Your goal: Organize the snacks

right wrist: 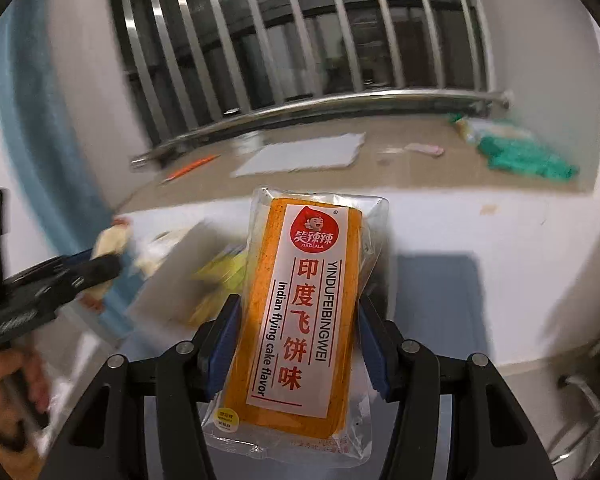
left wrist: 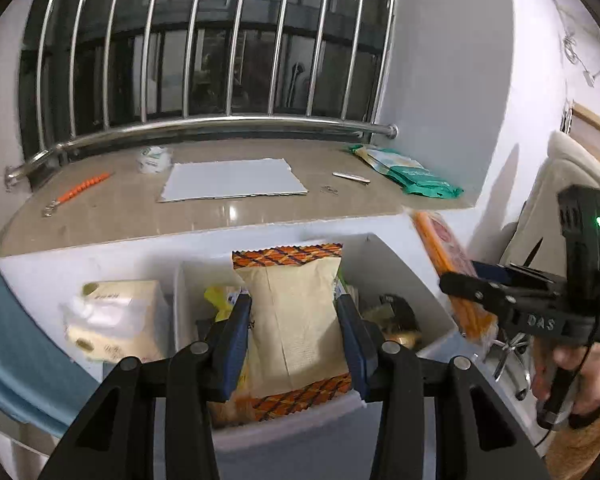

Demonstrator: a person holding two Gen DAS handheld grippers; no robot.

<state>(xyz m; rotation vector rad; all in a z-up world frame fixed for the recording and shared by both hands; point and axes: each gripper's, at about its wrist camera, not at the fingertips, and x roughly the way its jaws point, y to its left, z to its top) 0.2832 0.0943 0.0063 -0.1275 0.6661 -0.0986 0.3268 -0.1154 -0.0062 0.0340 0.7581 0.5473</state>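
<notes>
1. Left wrist view: left gripper (left wrist: 294,330) clamps a cream snack packet (left wrist: 294,320) upright above the white bin (left wrist: 396,268), probably to slot it among other snacks.
2. Right gripper (right wrist: 300,320) squeezes the orange flying-cake pack (right wrist: 306,312) by its edges; held aloft beside the bin, likely next.

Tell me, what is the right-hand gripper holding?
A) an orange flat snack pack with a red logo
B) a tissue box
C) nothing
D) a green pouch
A: in the right wrist view the right gripper has its blue pads pressed on both sides of the orange snack pack, whose white label bears a red logo.
</notes>
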